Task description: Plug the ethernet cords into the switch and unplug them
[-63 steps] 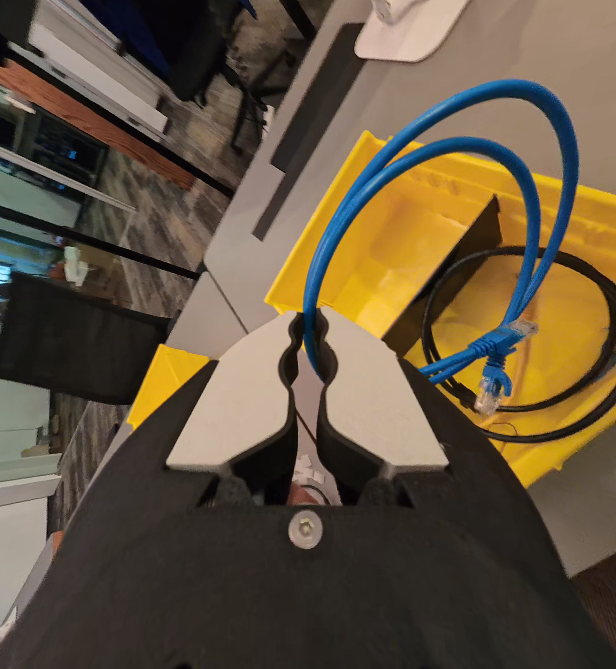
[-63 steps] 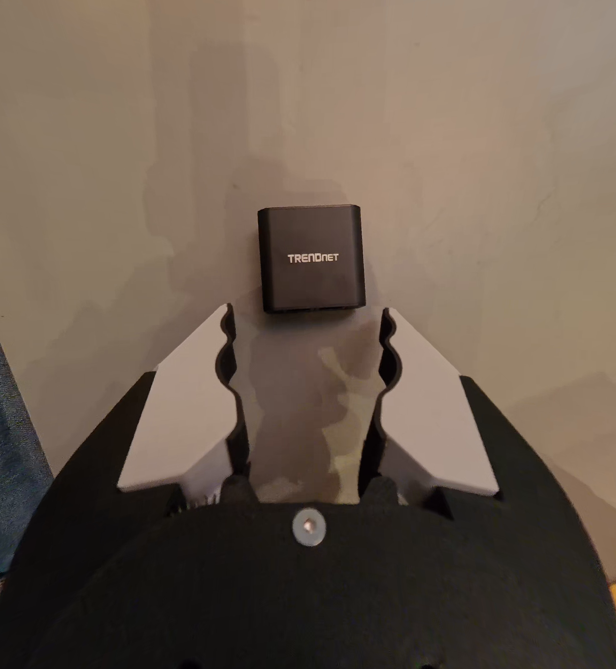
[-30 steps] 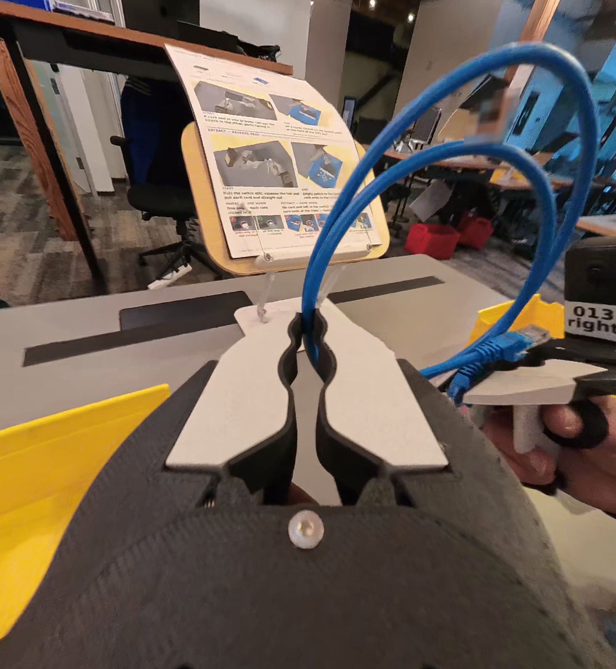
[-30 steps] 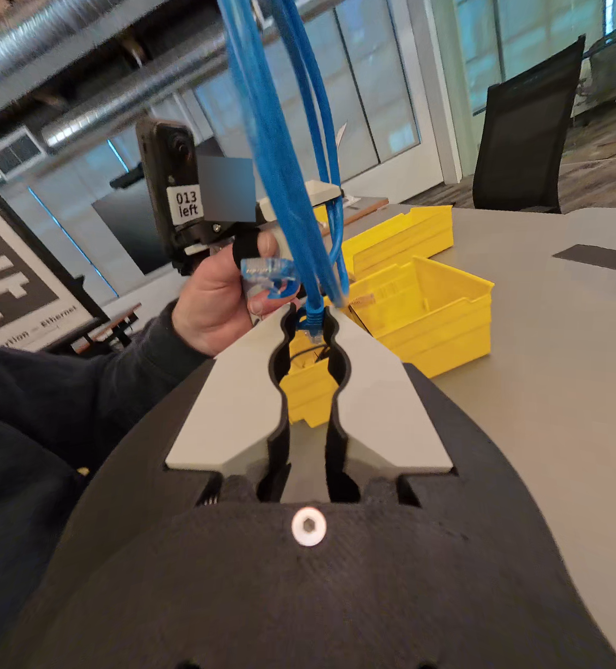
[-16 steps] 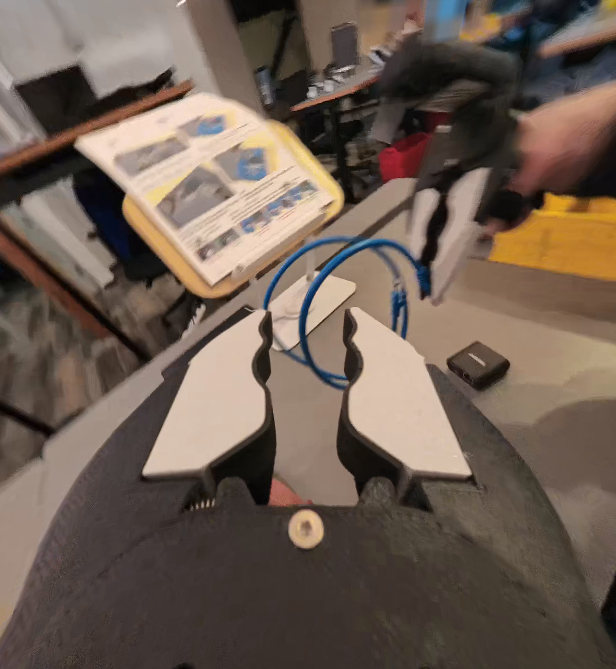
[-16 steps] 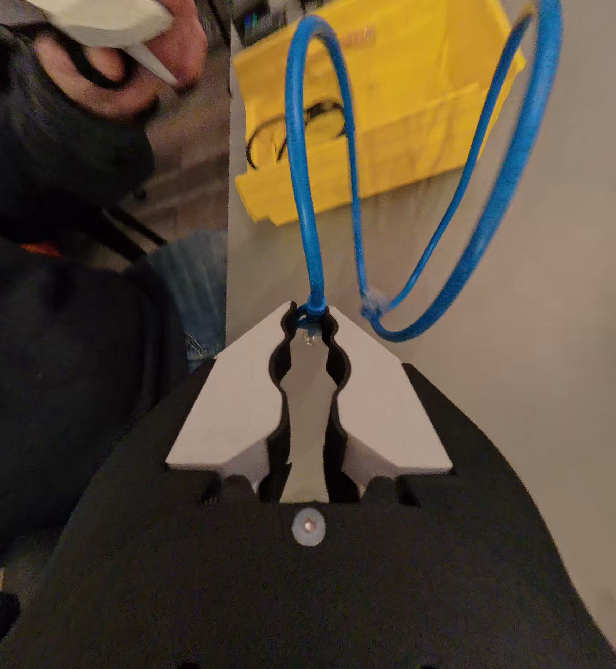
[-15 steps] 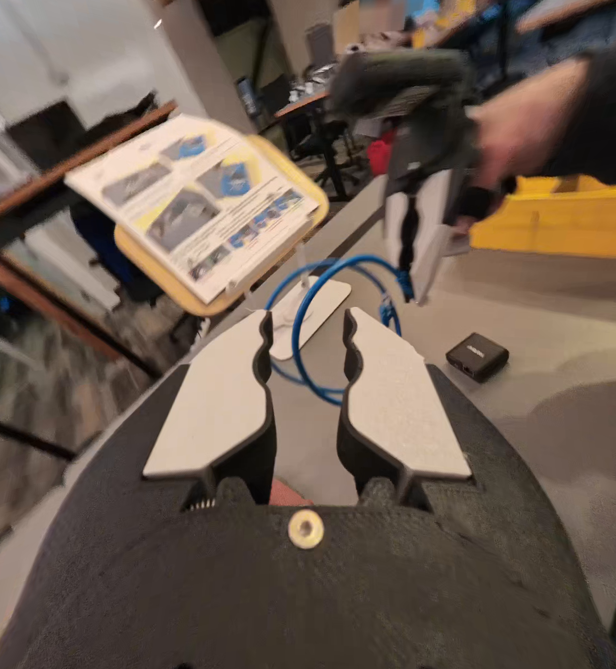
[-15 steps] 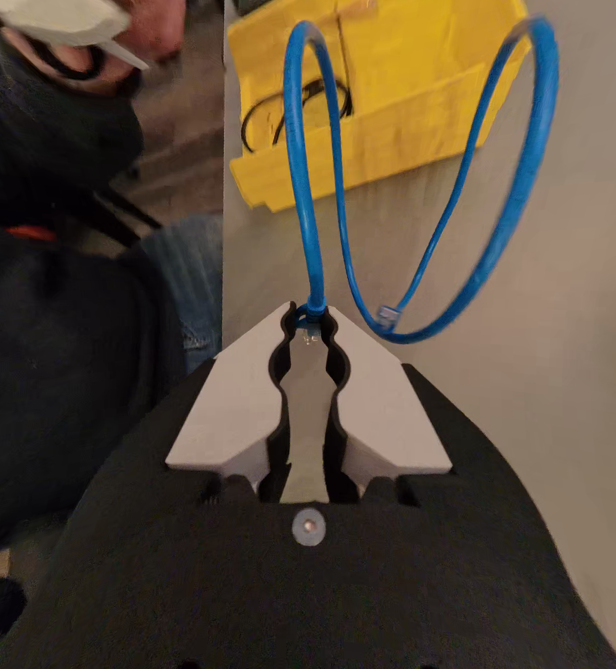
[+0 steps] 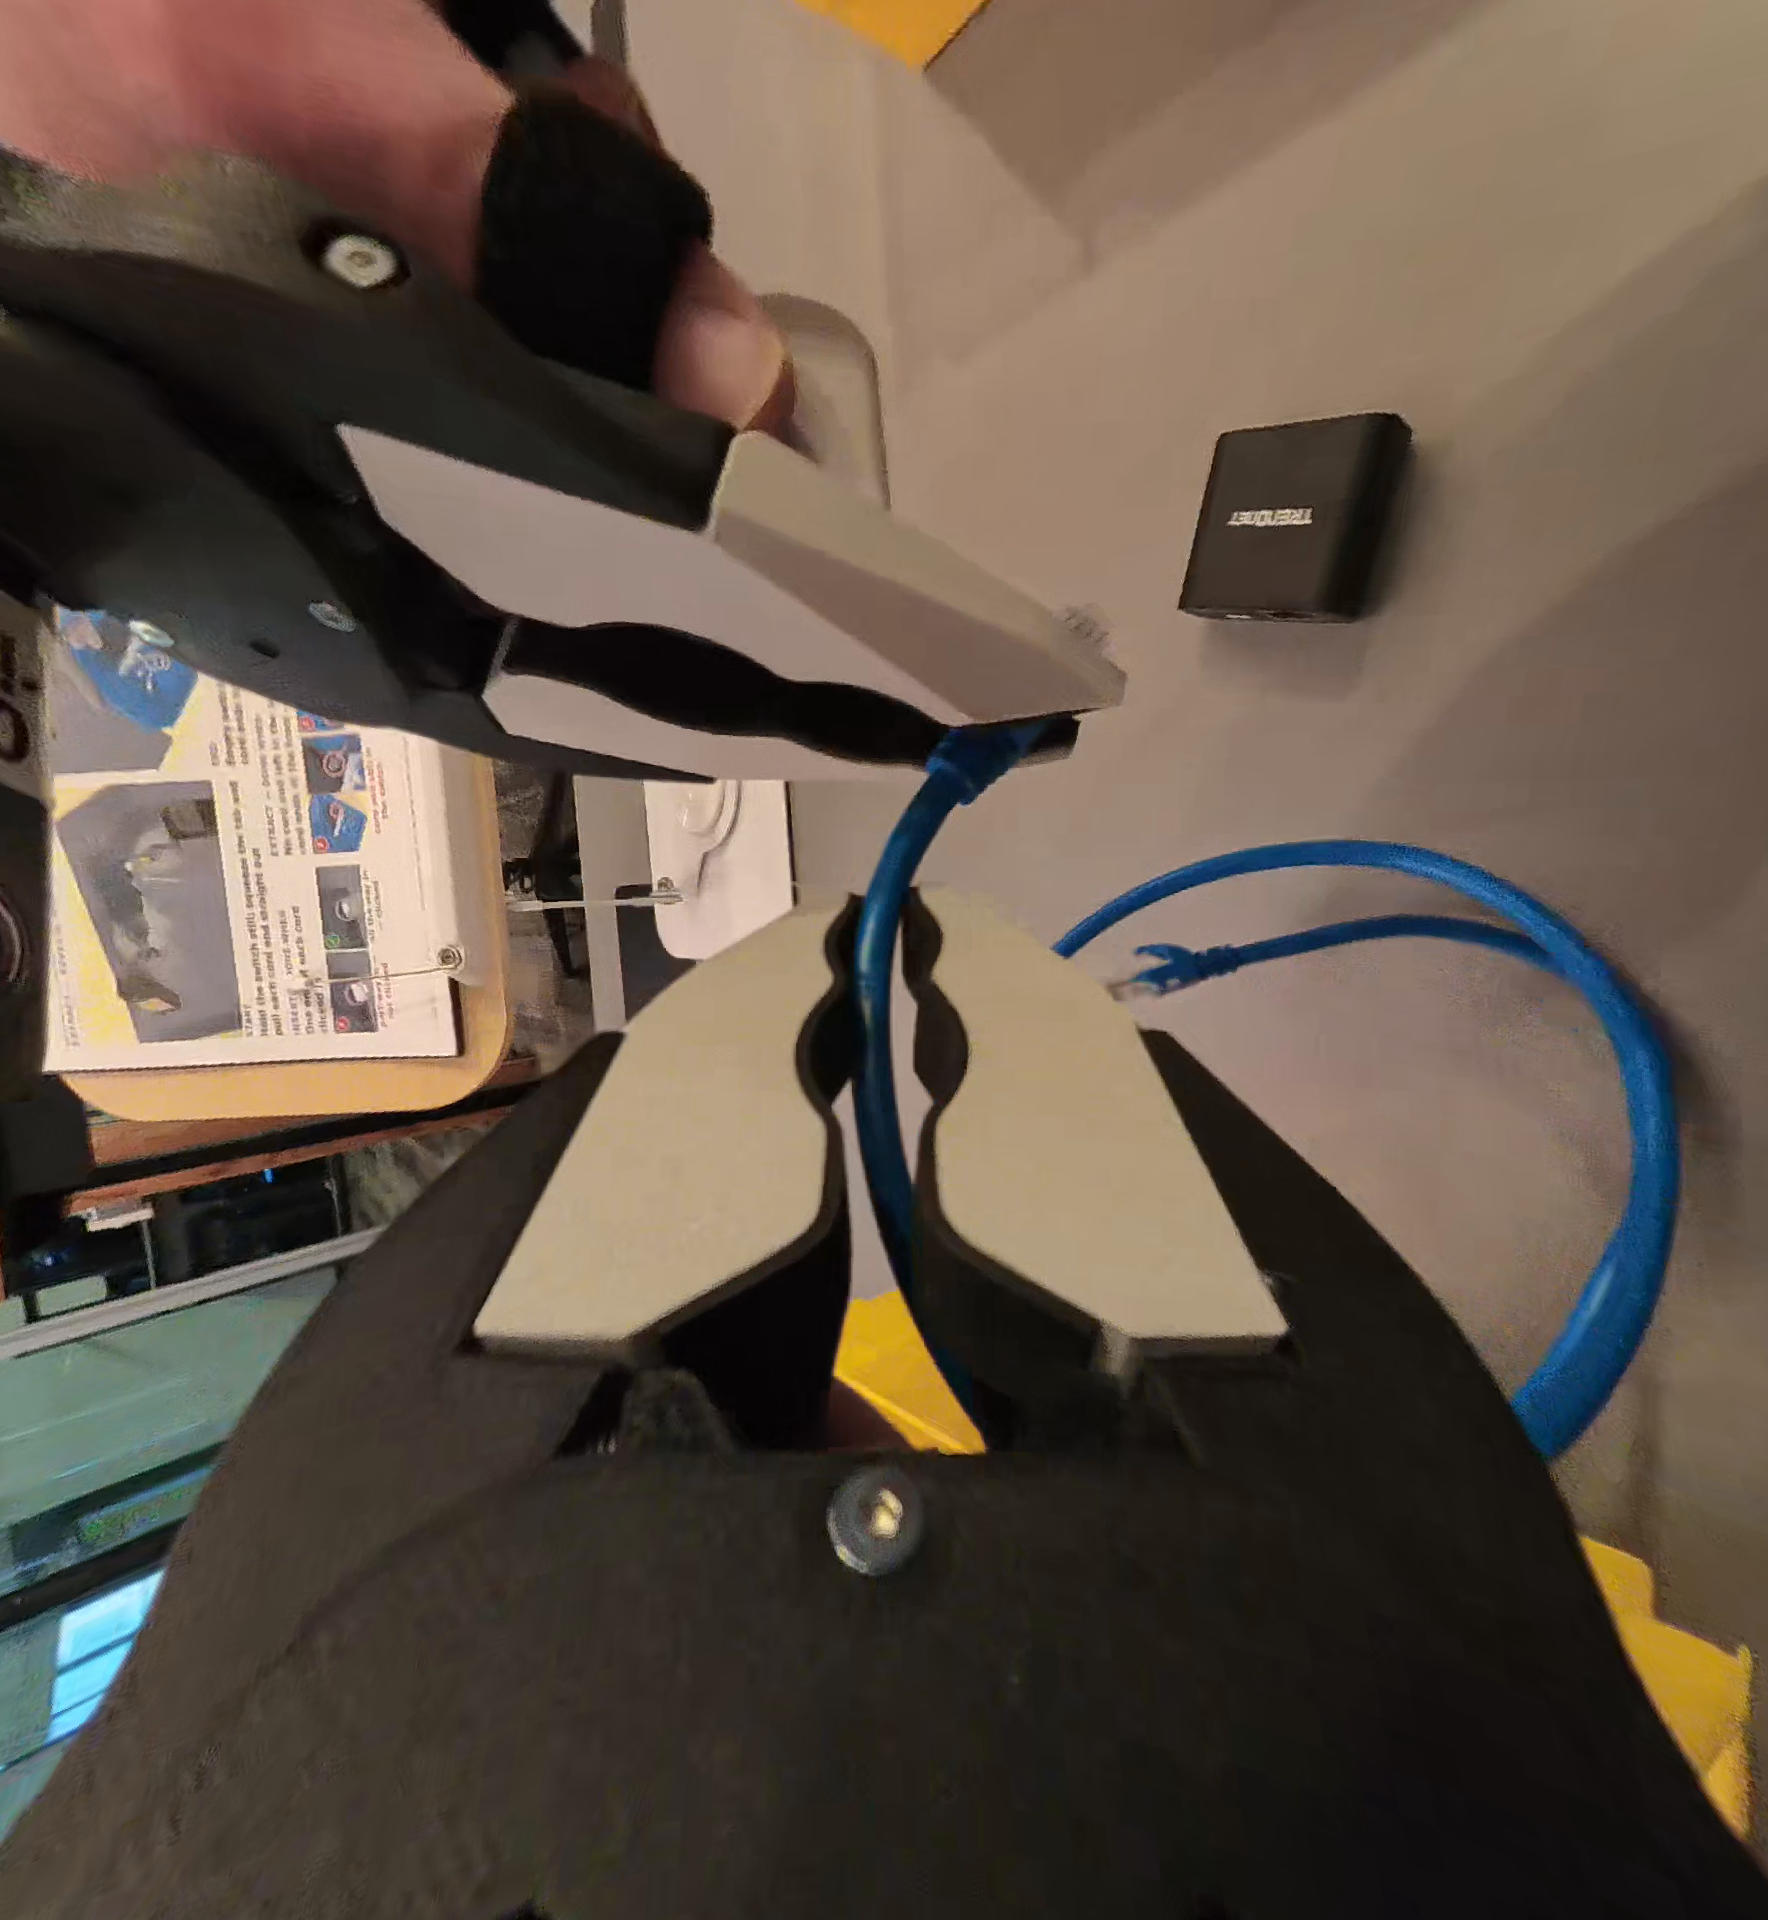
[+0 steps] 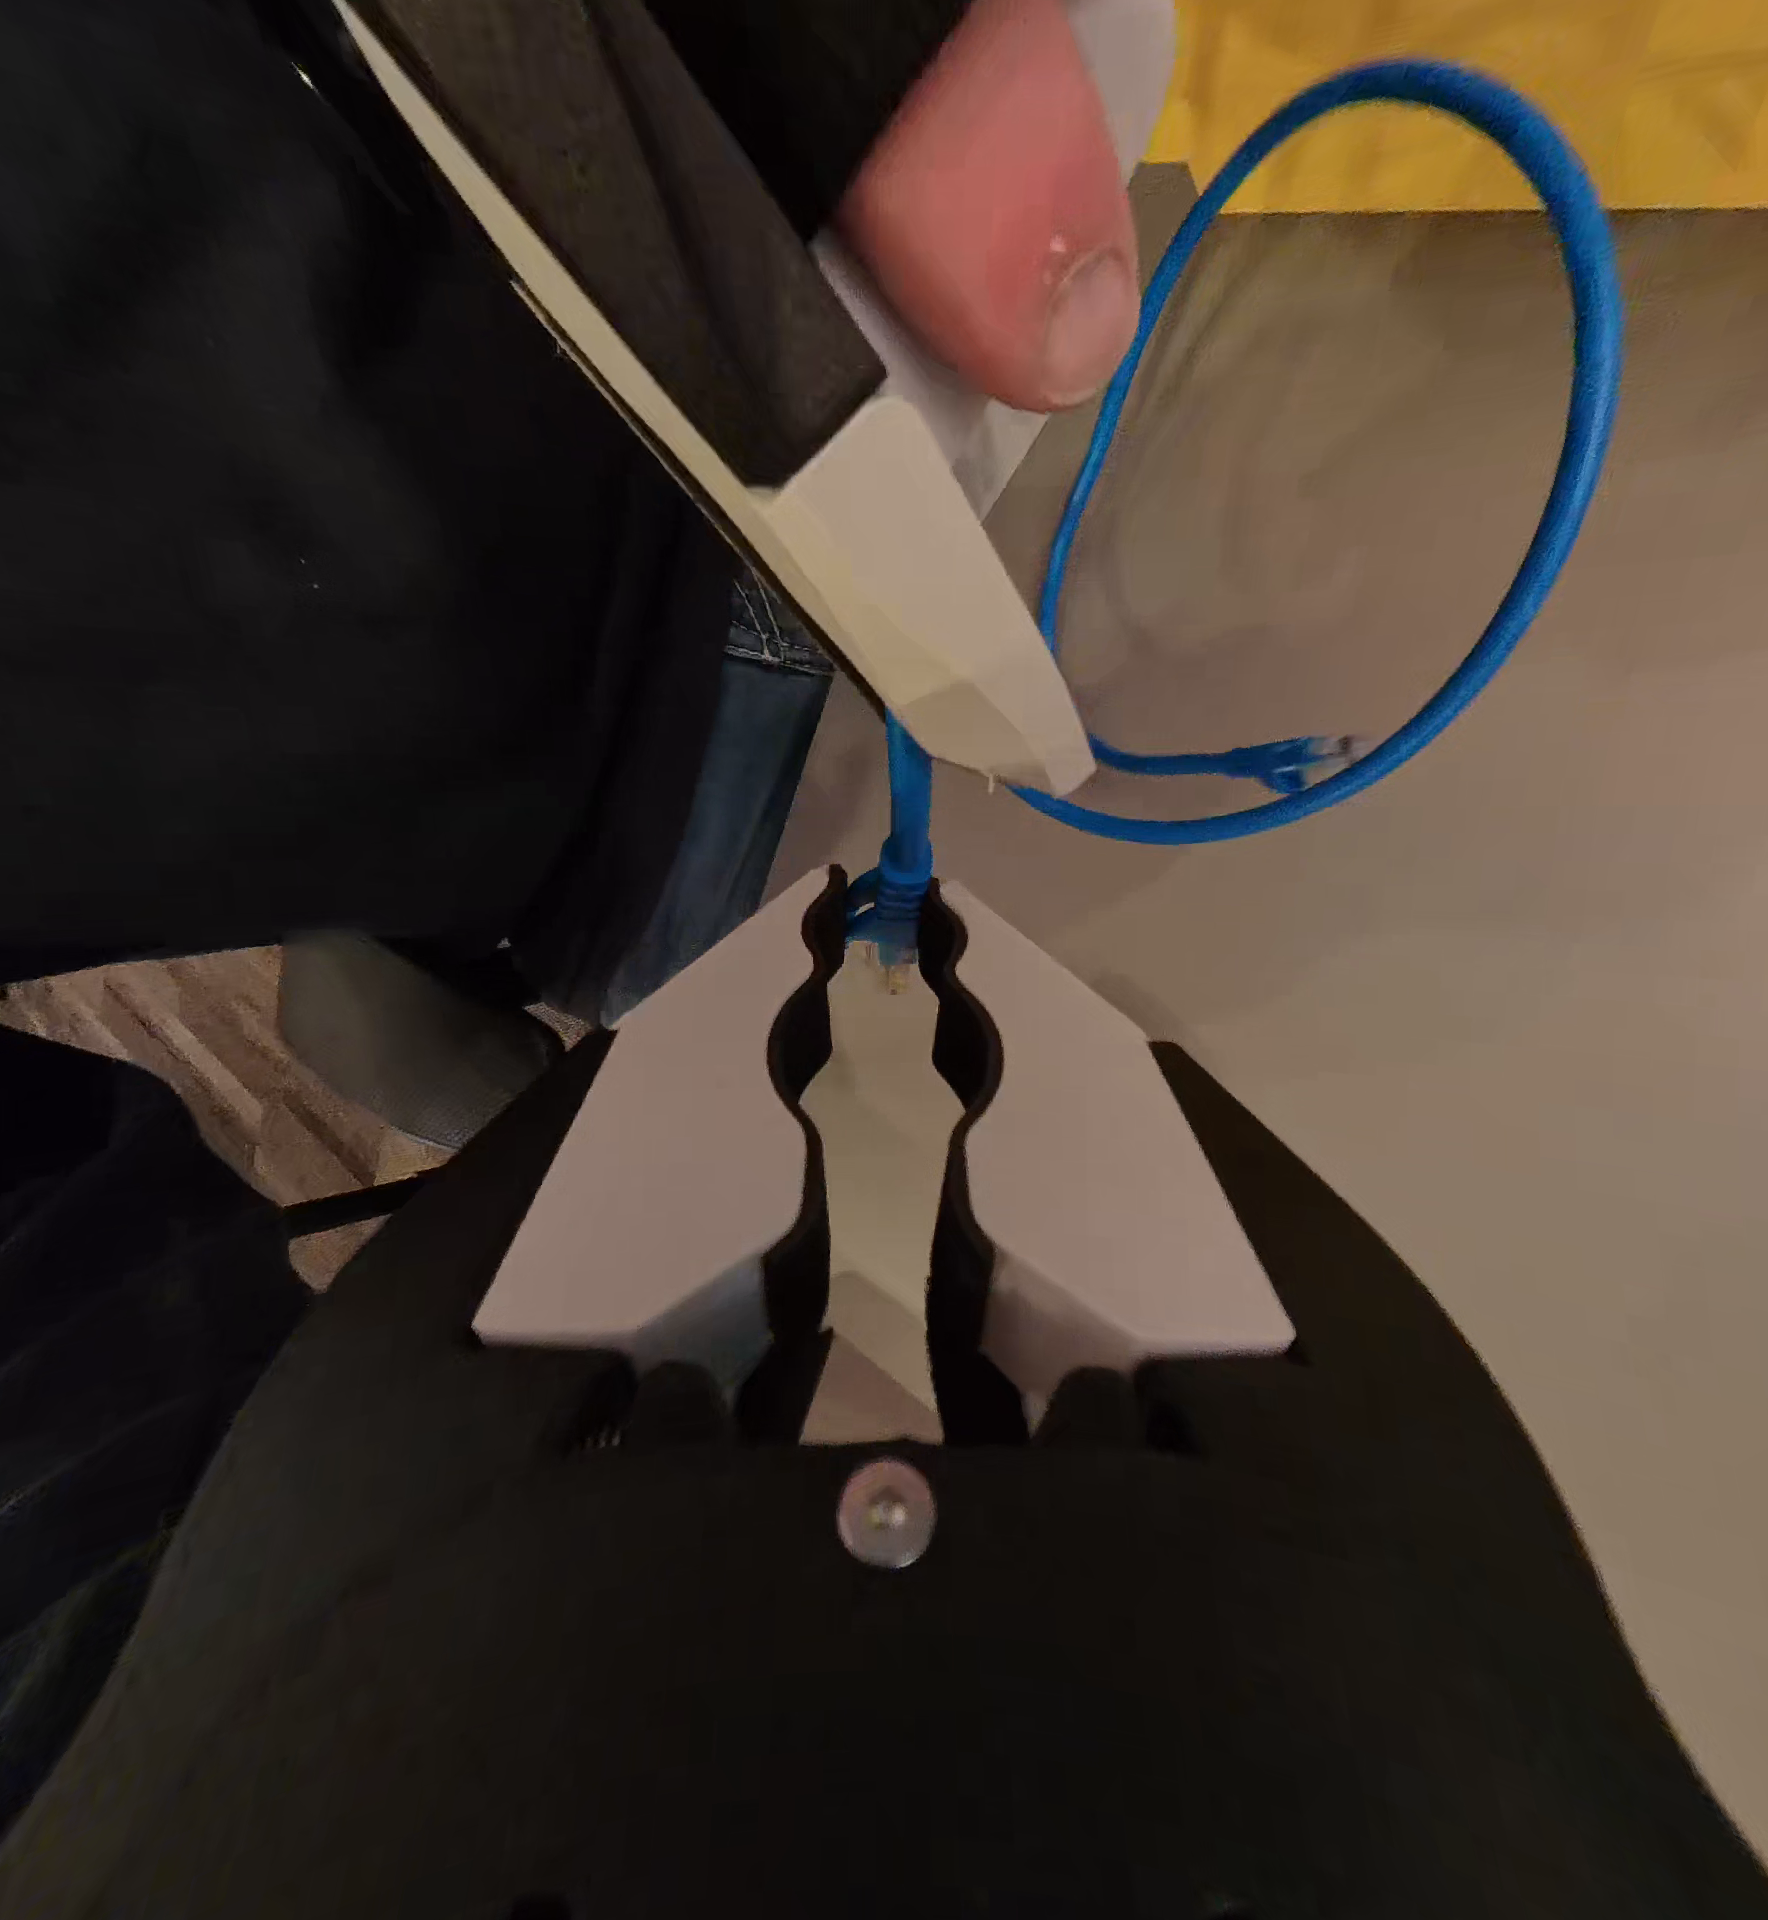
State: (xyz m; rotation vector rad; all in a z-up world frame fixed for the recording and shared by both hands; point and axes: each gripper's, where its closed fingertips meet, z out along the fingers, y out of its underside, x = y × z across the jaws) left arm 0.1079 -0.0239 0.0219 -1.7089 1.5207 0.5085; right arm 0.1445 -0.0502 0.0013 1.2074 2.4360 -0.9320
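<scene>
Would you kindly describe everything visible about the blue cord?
The blue cord is thin, round and rubbery-looking, curling in one loose loop above the grey table. The right gripper pinches one clear-tipped plug; the left gripper clamps the cable just behind. Its other plug dangles free, apart from the black switch.

- A grey tabletop is seen, matte and faintly mottled.
- A small black switch is laid flat on it, well in from the edges.
- A yellow bin is set at one edge.
- A white stand base is placed near another edge.
</scene>
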